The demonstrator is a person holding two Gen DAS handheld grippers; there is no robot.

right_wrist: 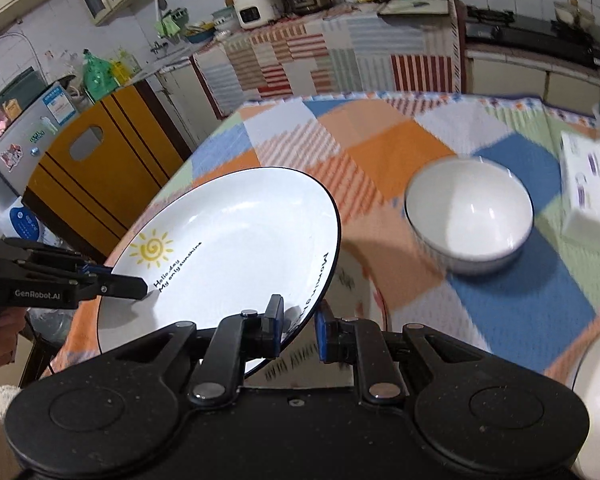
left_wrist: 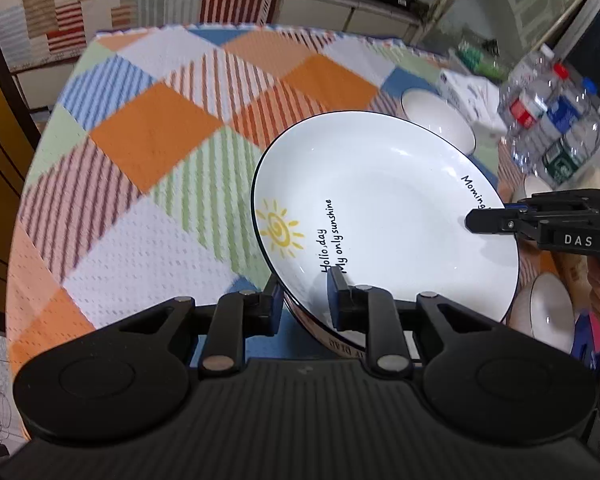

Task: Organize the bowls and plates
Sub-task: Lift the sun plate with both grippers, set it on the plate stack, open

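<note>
Plate (left_wrist: 380, 208) off the checked tablecloth (left_wrist: 140, 140), tilted; left gripper (left_wrist: 304, 300) clamped on near rim. Right wrist: right gripper (right_wrist: 298, 328) pinching opposite rim, bowl (right_wrist: 468, 220) just beyond. Keep both grips level, move together, lower gently.

Each wrist view looks steeply down over its own fingers, close; both share the plate (left_wrist: 380, 208) at twelve o'clock.

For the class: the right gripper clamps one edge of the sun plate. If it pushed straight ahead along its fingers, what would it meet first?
Probably the checked tablecloth just beyond the plate that the right gripper holds; the white bowl sits off to the right, though depth is uncertain.
</note>
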